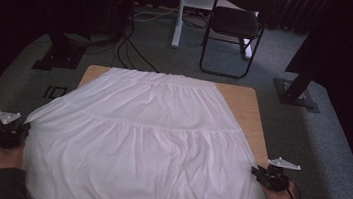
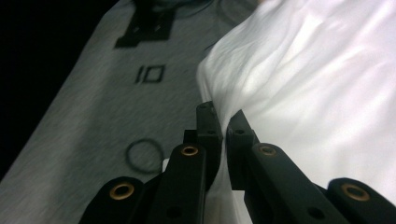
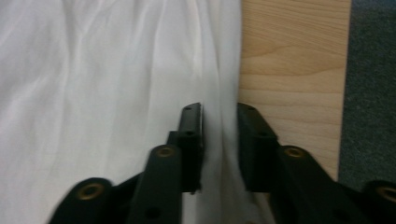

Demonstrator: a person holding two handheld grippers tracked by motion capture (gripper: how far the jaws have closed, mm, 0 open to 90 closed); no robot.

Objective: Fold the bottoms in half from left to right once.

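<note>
a white tiered skirt [image 1: 147, 141] is spread flat over a wooden table [image 1: 248, 113], its waistband at the far edge and its hem hanging over the near edge. the left gripper [image 1: 24, 127] is seen at the skirt's left side, beyond the table edge; in the left gripper view its jaws are pinched tight on a fold of the white fabric [image 2: 261, 84], which is drawn taut toward them. the right gripper [image 1: 256, 171] is positioned at the skirt's right edge; its jaws are partly parted, with the fabric edge [image 3: 219, 140] lying between them, and pad contact cannot be confirmed. grey carpet [image 2: 93, 116] is noted below.
</note>
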